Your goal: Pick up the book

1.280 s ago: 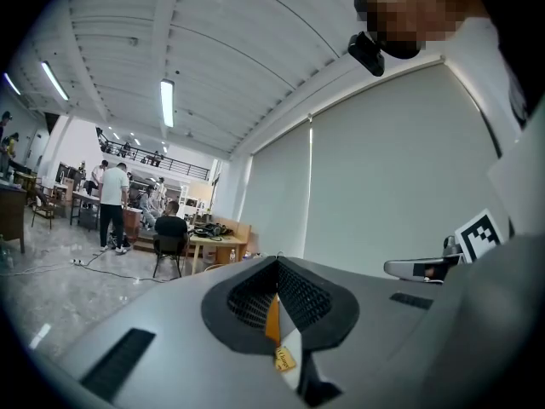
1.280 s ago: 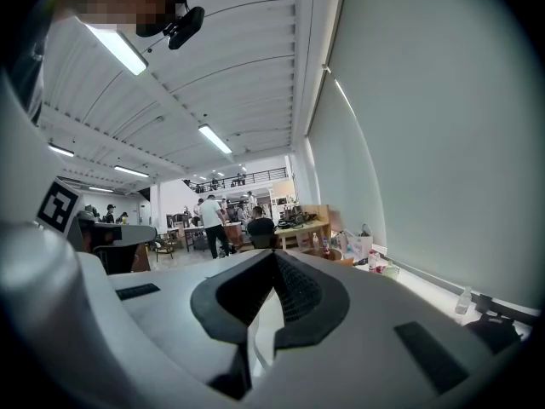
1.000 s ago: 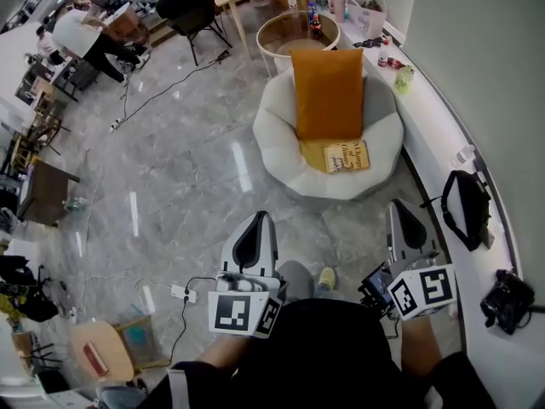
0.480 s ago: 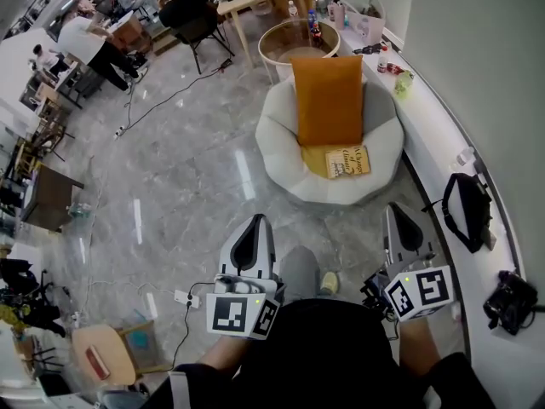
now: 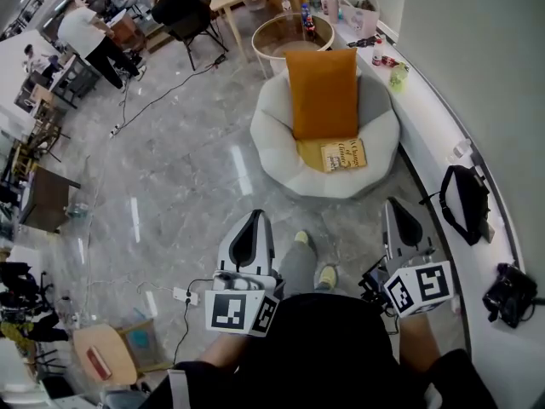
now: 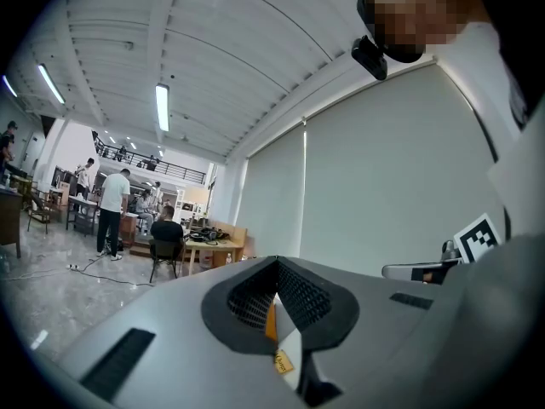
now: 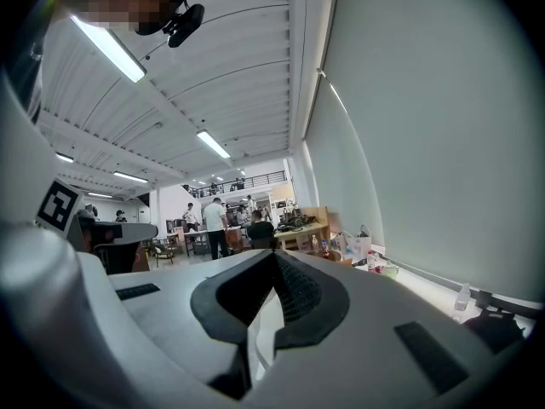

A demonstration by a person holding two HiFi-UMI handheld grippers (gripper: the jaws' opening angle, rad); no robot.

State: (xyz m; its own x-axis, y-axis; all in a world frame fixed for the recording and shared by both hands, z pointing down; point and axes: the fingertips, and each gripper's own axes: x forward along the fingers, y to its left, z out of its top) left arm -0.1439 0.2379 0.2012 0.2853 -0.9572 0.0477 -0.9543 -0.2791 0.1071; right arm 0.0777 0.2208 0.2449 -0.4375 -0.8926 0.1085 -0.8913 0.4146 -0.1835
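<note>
Moved: your shoe (image 5: 300,239) steps forward.
Tools: left tool (image 5: 255,218) and right tool (image 5: 394,204), jaws together, empty.
Book: book (image 5: 343,154) lies on white armchair (image 5: 277,143), beside orange cushion (image 5: 322,92).
Room: marble floor (image 5: 170,169); ceiling lights (image 6: 162,106) only in gripper views.

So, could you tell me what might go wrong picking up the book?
The yellow book lies flat on the soft pale round chair, so jaws may push it down, not catch an edge. The orange cushion just behind it could get knocked. The left gripper and right gripper are shut and must open.
</note>
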